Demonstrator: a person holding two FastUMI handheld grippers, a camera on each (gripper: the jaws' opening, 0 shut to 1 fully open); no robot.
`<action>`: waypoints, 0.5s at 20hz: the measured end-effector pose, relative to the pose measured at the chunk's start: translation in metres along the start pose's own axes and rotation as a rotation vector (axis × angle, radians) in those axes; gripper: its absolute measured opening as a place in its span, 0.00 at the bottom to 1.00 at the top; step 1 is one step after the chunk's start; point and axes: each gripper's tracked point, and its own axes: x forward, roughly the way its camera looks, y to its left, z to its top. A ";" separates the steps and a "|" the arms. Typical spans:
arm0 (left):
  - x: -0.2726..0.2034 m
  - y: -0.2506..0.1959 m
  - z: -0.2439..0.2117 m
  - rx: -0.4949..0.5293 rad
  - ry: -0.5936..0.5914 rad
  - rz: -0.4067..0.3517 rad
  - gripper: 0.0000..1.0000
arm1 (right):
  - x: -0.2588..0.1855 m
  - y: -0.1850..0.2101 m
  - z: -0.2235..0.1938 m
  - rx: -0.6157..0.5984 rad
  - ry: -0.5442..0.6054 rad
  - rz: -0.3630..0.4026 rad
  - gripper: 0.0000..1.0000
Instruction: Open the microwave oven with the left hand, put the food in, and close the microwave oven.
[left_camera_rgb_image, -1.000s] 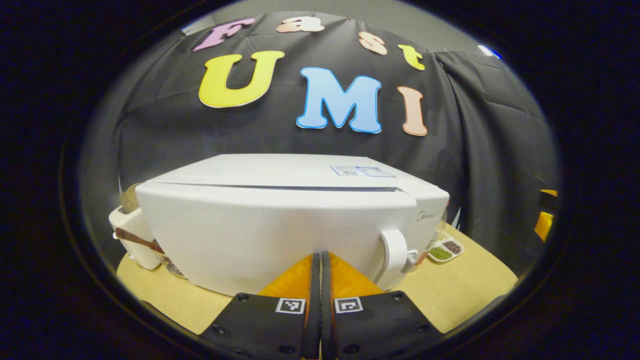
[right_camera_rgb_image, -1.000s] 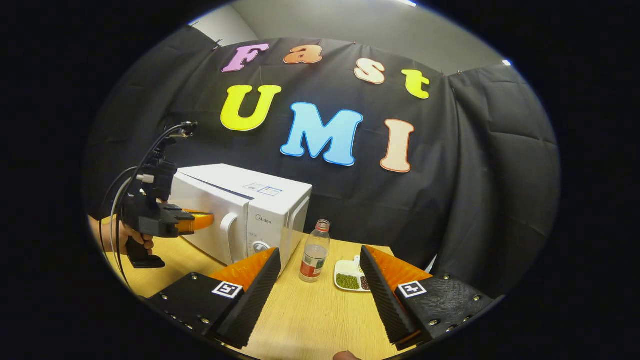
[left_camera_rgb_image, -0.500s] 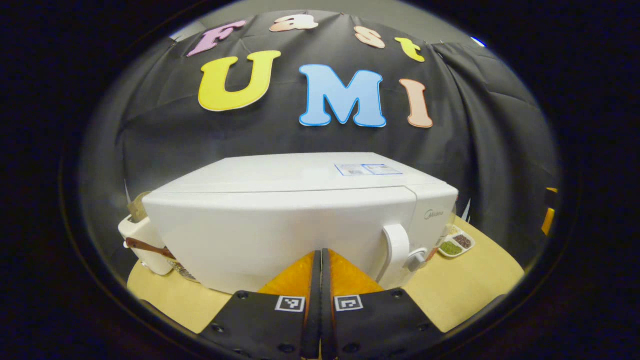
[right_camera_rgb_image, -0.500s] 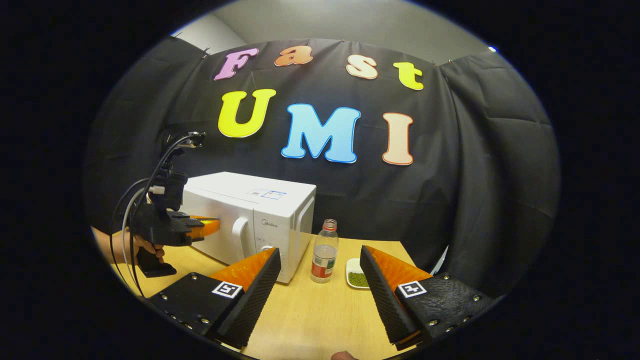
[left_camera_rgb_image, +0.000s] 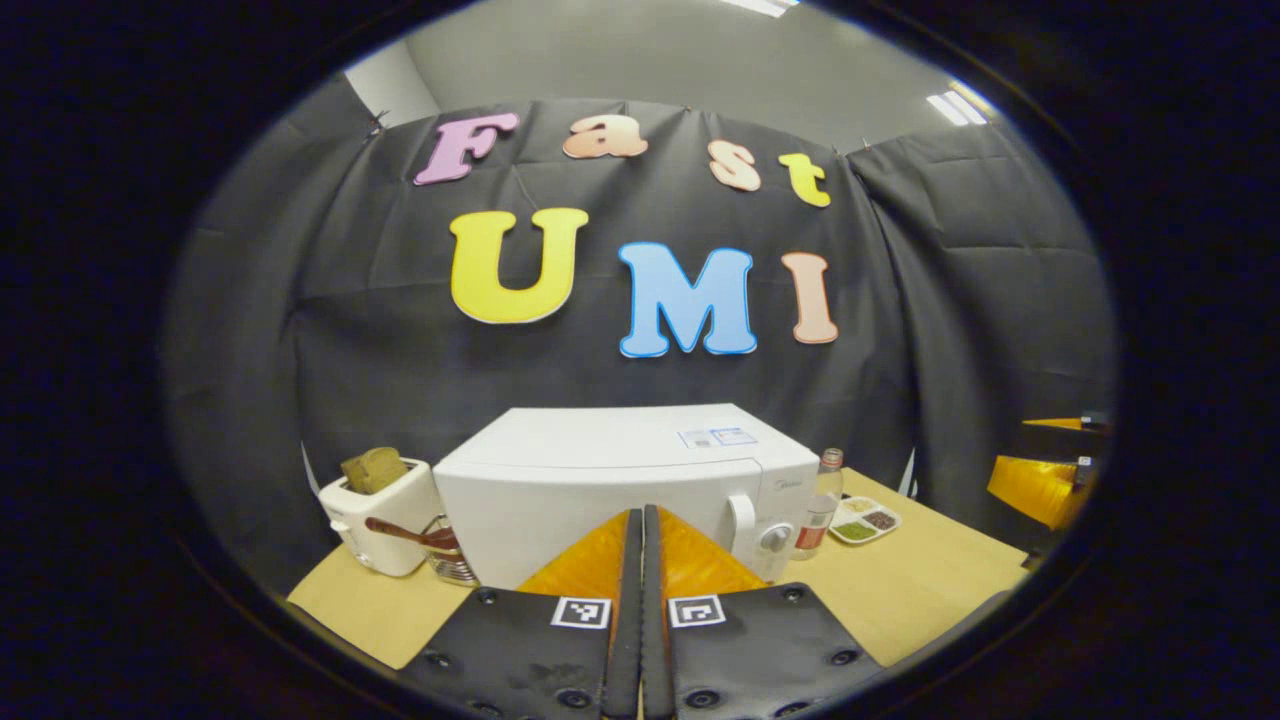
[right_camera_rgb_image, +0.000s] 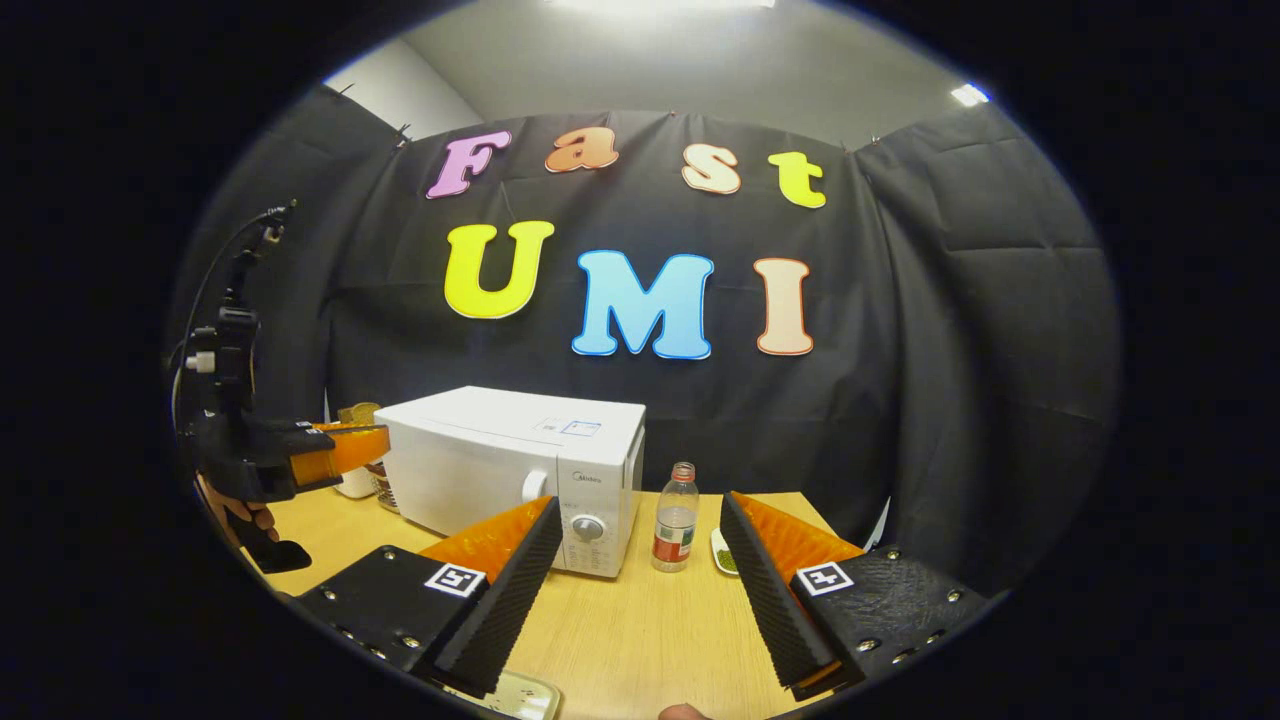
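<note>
- Centrally on the bench stands the microwave, door shut.
- Left of it, a toaster holds bread.
- Right of it: a bottle, then a divided dish of beans.
- Left tool together; right tool apart, both clear of it.

- My right gripper sits with fingers spread wide, nothing between them.
- White boxy microwave oven on the light wooden table, door closed.
- Clear plastic bottle with red label just right of it.
- My left gripper held by a hand, off the microwave's left side.
</note>
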 end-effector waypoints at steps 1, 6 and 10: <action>-0.012 0.003 0.006 -0.006 -0.014 0.000 0.07 | -0.007 0.006 0.004 -0.002 -0.009 0.000 0.98; -0.076 0.023 0.024 -0.023 -0.058 0.037 0.07 | -0.038 0.035 0.013 0.030 -0.045 0.006 0.97; -0.126 0.046 0.024 0.035 -0.093 0.104 0.77 | -0.061 0.050 0.018 0.033 -0.085 -0.002 0.97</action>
